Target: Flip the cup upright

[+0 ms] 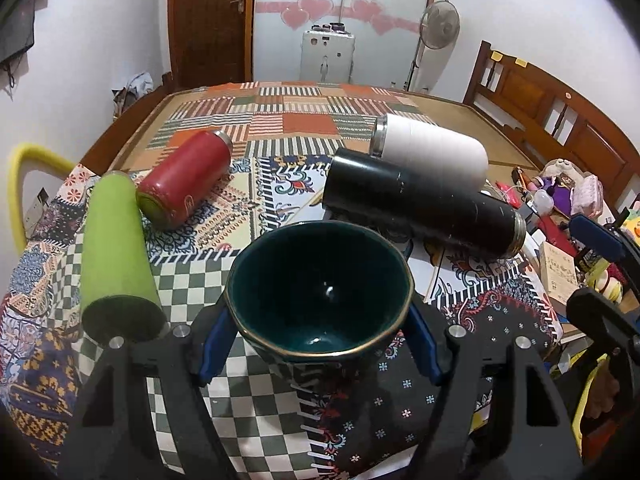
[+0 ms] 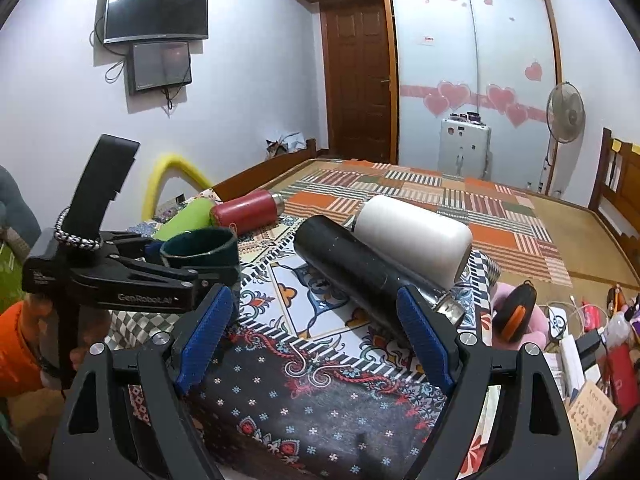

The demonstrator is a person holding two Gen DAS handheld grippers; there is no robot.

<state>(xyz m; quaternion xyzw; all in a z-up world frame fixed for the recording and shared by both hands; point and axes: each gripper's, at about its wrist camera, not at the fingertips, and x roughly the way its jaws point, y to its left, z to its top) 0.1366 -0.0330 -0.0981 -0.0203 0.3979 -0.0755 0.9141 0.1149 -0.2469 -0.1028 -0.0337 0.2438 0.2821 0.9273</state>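
The left claw (image 1: 320,344) is clamped on the dark green glazed ceramic cup with a gold rim (image 1: 320,292), its blue pads (image 1: 214,346) pressing the cup's two sides, the mouth tilted toward the camera above the patterned cloth on the bench (image 1: 256,396). The right claw (image 2: 312,340) stands apart and grips nothing, near the black cylindrical flask (image 2: 352,268) lying on its side, with the cup to its left.

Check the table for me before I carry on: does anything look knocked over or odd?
Four flasks lie on their sides: green, red, black, white. The black one rests against the white. The dark cup sits mouth-up in the left gripper.
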